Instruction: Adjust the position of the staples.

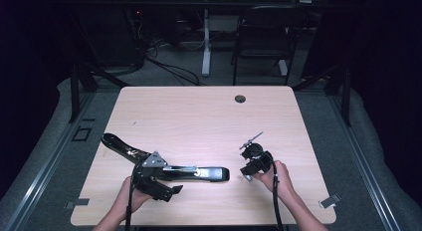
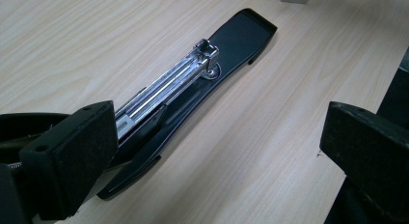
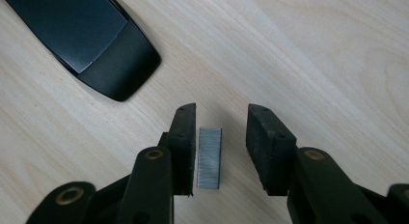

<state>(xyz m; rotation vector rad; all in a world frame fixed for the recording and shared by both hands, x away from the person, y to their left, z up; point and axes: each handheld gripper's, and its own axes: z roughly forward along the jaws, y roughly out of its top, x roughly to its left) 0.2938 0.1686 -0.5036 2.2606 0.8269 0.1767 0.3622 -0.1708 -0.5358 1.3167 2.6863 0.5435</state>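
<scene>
- Grey metal, thin and bright: a small rectangular strip of staples (image 3: 210,157) lies flat on the surface between the jaws of the right gripper (image 3: 221,149). The jaws straddle it, partly open; one pad sits just beside the strip's long edge, the other stands apart. No grip is made yet.
- Handling, by judgement: the strip is light and stiff across its width but brittle along its length; a hard squeeze or a twist may snap it. Its polished sides look slippery. Best taken across the two long sides, near the middle, with gentle pressure.
- The left gripper (image 2: 212,151) stands wide open, holding nothing. One pad lies against the rear of a long black stapler (image 2: 193,84), opened flat with its chrome staple channel facing up.
- In the high view the stapler (image 1: 199,173) lies at the near left of the pale wood-grain surface (image 1: 199,116), its tip pointing toward the right gripper (image 1: 255,164).
- Risk: the strip skids on the smooth wood if the pads meet unevenly.
</scene>
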